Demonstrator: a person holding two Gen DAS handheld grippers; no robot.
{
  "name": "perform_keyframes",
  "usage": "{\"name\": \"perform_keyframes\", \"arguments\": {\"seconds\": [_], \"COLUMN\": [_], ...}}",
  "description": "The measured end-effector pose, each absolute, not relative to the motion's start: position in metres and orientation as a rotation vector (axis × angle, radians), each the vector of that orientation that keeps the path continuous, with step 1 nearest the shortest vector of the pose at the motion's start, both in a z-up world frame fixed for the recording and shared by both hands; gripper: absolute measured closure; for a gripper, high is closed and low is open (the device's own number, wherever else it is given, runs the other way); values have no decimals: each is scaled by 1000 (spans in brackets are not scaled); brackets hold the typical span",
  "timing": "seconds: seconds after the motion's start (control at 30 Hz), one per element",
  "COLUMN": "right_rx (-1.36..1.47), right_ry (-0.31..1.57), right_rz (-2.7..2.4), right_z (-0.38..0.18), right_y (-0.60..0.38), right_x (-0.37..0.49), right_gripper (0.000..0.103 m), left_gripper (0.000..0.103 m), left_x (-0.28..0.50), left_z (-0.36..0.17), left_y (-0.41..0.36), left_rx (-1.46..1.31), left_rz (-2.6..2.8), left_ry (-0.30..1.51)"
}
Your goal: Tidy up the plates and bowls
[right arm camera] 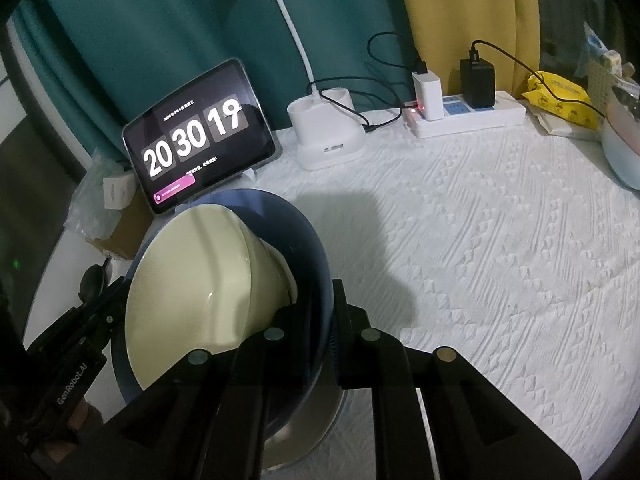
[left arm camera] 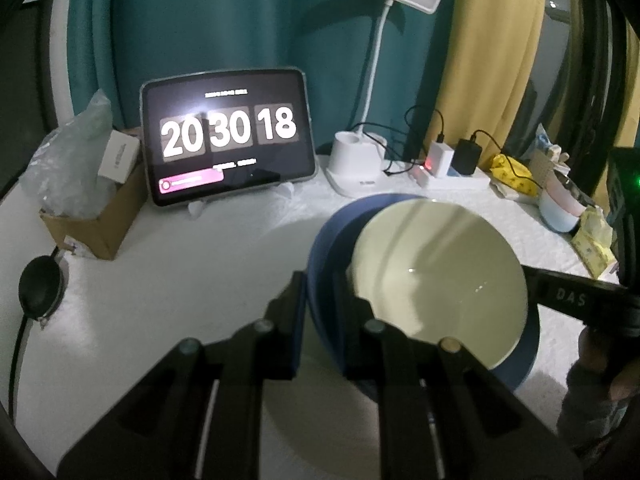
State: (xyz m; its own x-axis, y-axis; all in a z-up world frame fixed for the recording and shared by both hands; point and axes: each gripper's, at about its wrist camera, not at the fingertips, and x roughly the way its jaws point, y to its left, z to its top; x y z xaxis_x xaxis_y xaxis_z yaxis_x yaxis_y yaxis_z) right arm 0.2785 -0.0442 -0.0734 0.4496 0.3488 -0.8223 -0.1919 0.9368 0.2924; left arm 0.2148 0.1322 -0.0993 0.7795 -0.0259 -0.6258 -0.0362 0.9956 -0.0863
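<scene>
Through the left wrist camera, the left gripper point(left arm camera: 320, 304) is seen with its jaws nearly closed on the near-left rim of a blue bowl point(left arm camera: 320, 248), one finger outside the wall and the other inside it. A cream bowl point(left arm camera: 436, 276) is nested inside the blue one, tilted so that its open face is turned toward this camera. Both bowls are held above the white textured table cover point(left arm camera: 180, 264), towards the middle of the table, and a pale round dish point(left arm camera: 320, 428) is partly seen beneath them. The right gripper point(left arm camera: 568, 296) is seen coming in from the right edge of the view, its tip hidden behind the cream bowl. Along the far edge stand a tablet clock point(left arm camera: 228, 136), a desk lamp base point(left arm camera: 356, 164) and a power strip point(left arm camera: 452, 180); a cardboard box point(left arm camera: 96, 220) sits at the far-left corner. Through the right wrist camera, the right gripper point(right arm camera: 320, 320) is seen clamped on the opposite rim of the blue bowl point(right arm camera: 304, 240), with the cream bowl point(right arm camera: 192, 288) inside it and the left gripper point(right arm camera: 100, 312) at the lower left. The step in hand is judged to be the two-handed carrying or setting down of the nested bowls onto the pale dish point(right arm camera: 312, 436) below. For the next move, an even lowering by both hands would be called for, with the tilted cream bowl kept from sliding, before either grip is released.
</scene>
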Motion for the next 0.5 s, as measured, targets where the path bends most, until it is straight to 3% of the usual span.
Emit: {"name": "perform_keyframes", "arguments": {"seconds": [0.5], "right_rx": [94], "right_ry": [1014], "right_rz": [313], "right_z": [-72], "right_y": [-41], "right_x": [269], "right_gripper": [89], "left_gripper": [87], "left_x": [208], "left_z": [-99], "left_y": [123], "left_rx": [-14], "left_rz": [47], "left_ry": [656]}}
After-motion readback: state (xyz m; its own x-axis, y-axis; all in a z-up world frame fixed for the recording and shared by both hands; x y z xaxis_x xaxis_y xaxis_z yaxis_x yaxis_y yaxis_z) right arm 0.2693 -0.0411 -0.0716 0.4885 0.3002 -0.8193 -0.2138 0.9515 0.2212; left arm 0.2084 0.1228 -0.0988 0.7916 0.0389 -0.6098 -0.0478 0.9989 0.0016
